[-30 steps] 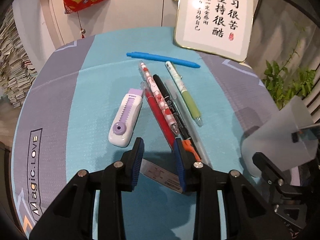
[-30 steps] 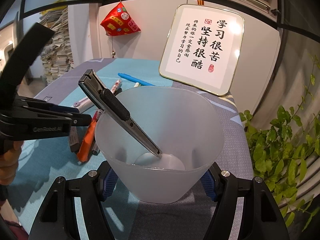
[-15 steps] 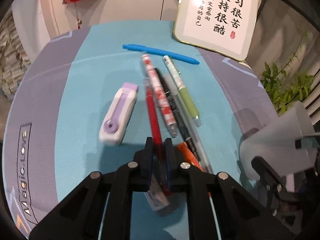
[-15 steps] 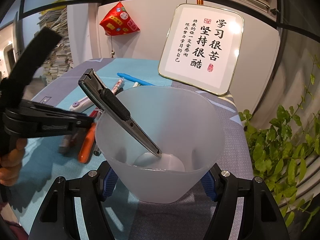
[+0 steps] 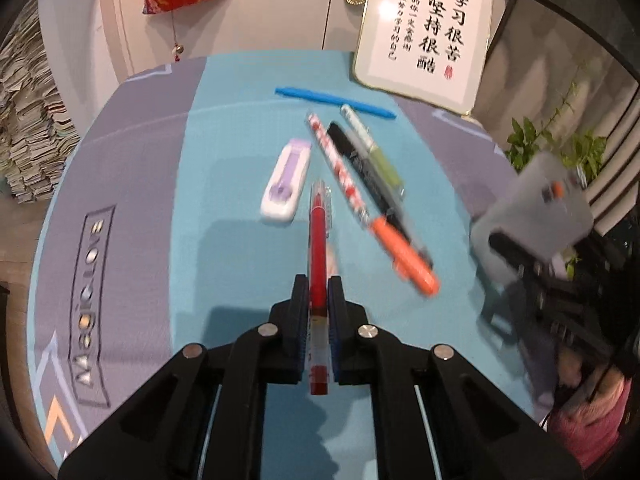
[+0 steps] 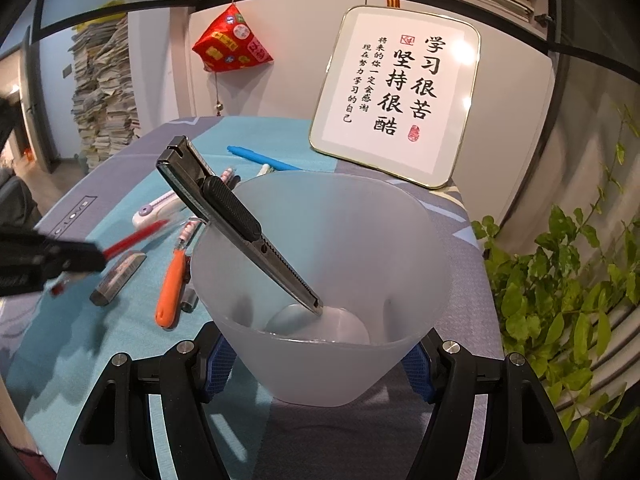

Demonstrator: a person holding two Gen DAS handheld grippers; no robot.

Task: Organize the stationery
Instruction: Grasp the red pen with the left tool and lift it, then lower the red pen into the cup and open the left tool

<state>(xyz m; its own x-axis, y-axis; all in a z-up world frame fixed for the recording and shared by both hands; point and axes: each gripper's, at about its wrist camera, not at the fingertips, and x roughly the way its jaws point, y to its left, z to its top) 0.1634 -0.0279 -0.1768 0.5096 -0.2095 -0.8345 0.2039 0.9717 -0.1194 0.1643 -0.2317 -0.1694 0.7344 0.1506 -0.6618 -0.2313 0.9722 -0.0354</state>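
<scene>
My left gripper (image 5: pixel 319 292) is shut on a red pen (image 5: pixel 318 240) and holds it above the blue mat; the pen also shows at the left of the right wrist view (image 6: pixel 136 236). My right gripper (image 6: pixel 316 356) is shut on a frosted plastic cup (image 6: pixel 320 280), which holds a black utility knife (image 6: pixel 236 220) leaning on its rim. The cup also shows at the right of the left wrist view (image 5: pixel 536 216). On the mat lie an orange marker (image 5: pixel 404 256), a patterned pen (image 5: pixel 336 164), a black pen (image 5: pixel 360 160), a green pen (image 5: pixel 376 156), a blue pen (image 5: pixel 332 98) and a purple-white correction tape (image 5: pixel 286 180).
A framed calligraphy sign (image 5: pixel 424 32) leans at the table's back right. A grey eraser (image 6: pixel 120 276) lies on the mat near the orange marker. A green plant (image 6: pixel 568 264) stands off the table's right edge. Paper stacks (image 6: pixel 104 92) are at the far left.
My left gripper closed on the red pen and lifted it off the mat, drawing back from the other pens. The right gripper kept holding the cup still.
</scene>
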